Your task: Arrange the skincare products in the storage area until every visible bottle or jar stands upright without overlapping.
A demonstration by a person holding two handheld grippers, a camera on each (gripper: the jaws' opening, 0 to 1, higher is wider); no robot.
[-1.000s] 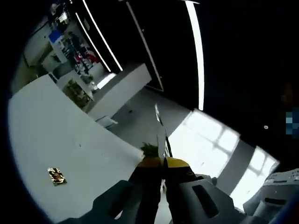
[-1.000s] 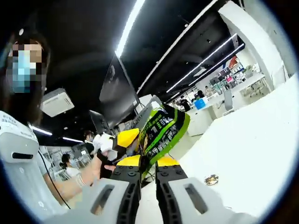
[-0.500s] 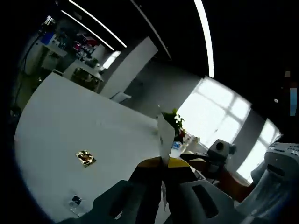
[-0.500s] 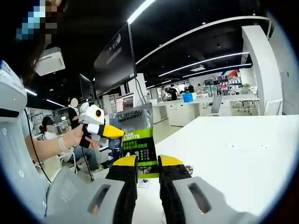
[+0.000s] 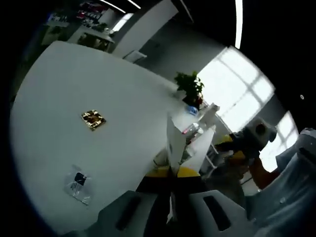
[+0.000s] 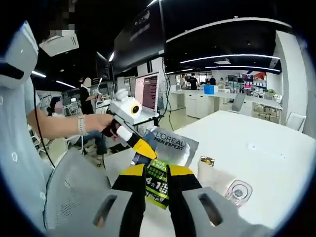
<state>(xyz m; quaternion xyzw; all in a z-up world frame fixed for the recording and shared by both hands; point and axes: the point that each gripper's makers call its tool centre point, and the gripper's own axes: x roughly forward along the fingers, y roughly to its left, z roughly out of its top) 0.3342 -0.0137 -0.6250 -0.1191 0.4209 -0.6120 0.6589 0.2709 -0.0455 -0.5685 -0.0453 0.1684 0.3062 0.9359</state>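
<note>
While both grippers are lifted above the white table (image 5: 59, 118), one L'Oreal sachet (image 6: 165, 160) is pinched between them. In the right gripper view the right gripper (image 6: 156, 173) has its yellow-tipped jaws nearly together on the sachet's lower green edge; the silver upper part, printed MEN EXPERT, stands up just beyond the fingertips (image 6: 180, 171), tilted to the left. The left gripper (image 6: 140, 147) comes in from the left, held in a person's hand (image 6: 98, 122), its yellow tip touching the sachet's upper left edge.

In the left gripper view the sachet (image 5: 174, 144) shows edge-on as a thin pale sheet rising from between that gripper's own closed yellow jaws (image 5: 171, 172), which grip its near edge.

On the table to the left: a small gold-and-black packet (image 5: 93, 119) lying flat further off, and a clear plastic packet (image 5: 78, 182) nearer, the two well apart. In the right gripper view a clear blister with a round shape (image 6: 238, 191) lies on the table to the right of the jaws, and a pale cylindrical item with a gold top (image 6: 205, 168) sits just beyond it. A potted plant (image 5: 189, 87) stands at the table's far edge
</note>
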